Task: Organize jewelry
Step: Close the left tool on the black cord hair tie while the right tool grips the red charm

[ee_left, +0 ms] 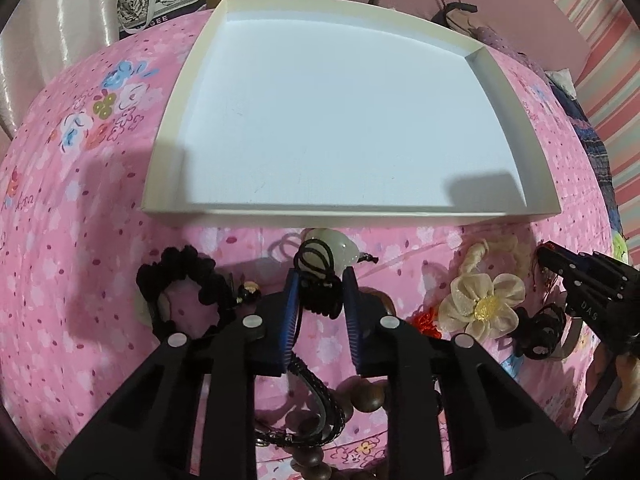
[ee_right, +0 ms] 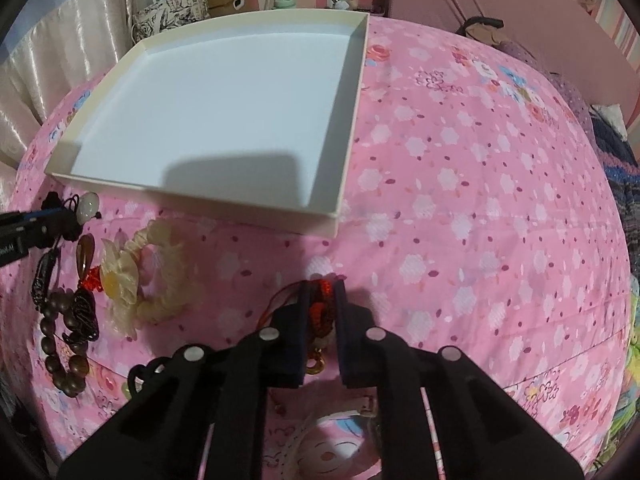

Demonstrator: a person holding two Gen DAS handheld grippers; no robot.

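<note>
pinching the black cord [ee_left: 320,294] of a pale stone pendant [ee_left: 330,250] in your left gripper [ee_left: 320,280], you are clamping a red knotted charm [ee_right: 320,304] in your right gripper [ee_right: 322,286] before the white tray [ee_left: 352,212].

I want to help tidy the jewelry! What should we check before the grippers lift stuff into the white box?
1. Left gripper closed on the black cord of the pale jade pendant: ok.
2. Right gripper shut on the red knotted charm: ok.
3. White box empty, with room: ok.
4. Charm's thin red string free of snags: cannot tell.
5. Pendant cord clear of the black scrunchie: ok.
</note>
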